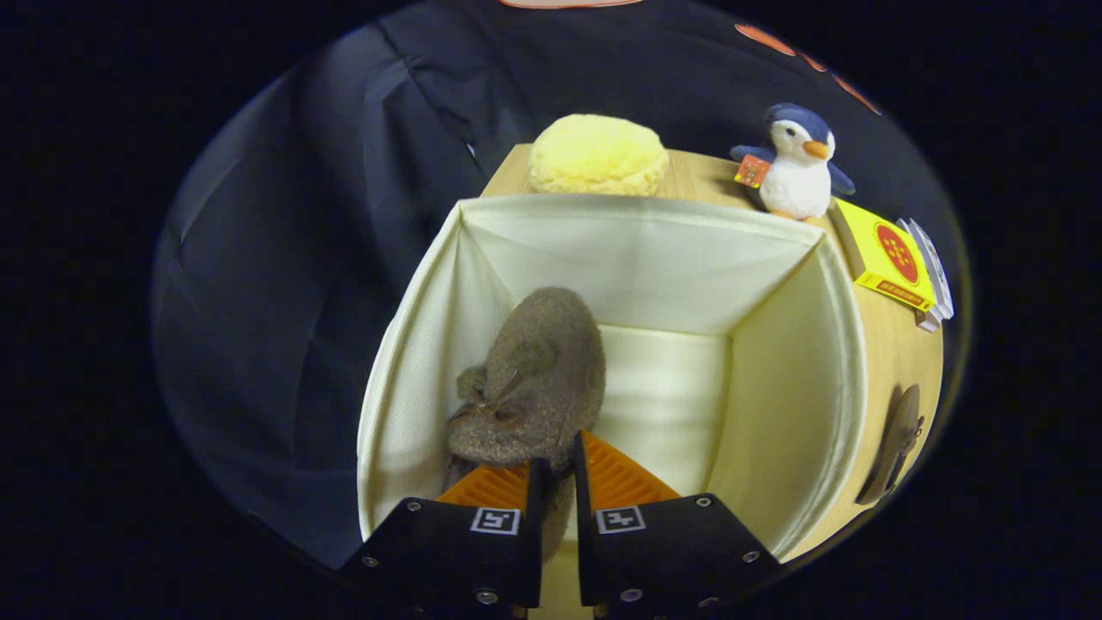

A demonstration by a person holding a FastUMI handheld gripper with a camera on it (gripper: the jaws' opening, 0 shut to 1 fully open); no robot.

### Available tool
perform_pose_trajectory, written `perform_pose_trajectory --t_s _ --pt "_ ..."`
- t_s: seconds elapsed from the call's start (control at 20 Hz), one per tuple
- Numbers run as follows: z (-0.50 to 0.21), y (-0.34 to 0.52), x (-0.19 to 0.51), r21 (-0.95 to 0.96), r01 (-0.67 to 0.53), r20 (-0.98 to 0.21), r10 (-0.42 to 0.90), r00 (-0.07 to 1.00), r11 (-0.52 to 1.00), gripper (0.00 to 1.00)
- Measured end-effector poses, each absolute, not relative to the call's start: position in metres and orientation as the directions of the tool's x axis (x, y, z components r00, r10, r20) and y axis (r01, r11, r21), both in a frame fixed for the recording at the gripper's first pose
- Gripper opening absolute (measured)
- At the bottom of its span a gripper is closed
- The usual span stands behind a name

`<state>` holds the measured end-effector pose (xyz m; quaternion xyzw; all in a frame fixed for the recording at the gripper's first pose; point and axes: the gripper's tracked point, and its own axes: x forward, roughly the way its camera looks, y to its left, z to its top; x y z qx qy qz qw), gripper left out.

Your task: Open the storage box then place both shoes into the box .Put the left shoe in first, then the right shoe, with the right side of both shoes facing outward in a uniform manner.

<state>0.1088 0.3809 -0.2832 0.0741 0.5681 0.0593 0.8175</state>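
Your gripper (552,469) is pinched on the brown fuzzy shoe (529,379), low inside the cream storage box (839,344) by its left wall. Set it flat, then let go; second shoe (895,443) waits outside the box.

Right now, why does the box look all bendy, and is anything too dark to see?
In the gripper view the fisheye lens bows the box's straight rims outward. The pale lining is brightly lit and the shoe held between the fingers is sharp. The second shoe beside the box on the table sits in dimmer light, its details hard to make out.
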Motion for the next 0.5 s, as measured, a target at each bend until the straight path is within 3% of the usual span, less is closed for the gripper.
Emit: perform_pose_trajectory --t_s 0.25,0.5 --pt "-0.264 0.385 0.105 0.263 -0.041 -0.887 0.258 0.383 0.964 0.4" --pt "-0.214 0.381 0.105 0.349 -0.119 -0.79 0.36 0.496 0.93 0.64"
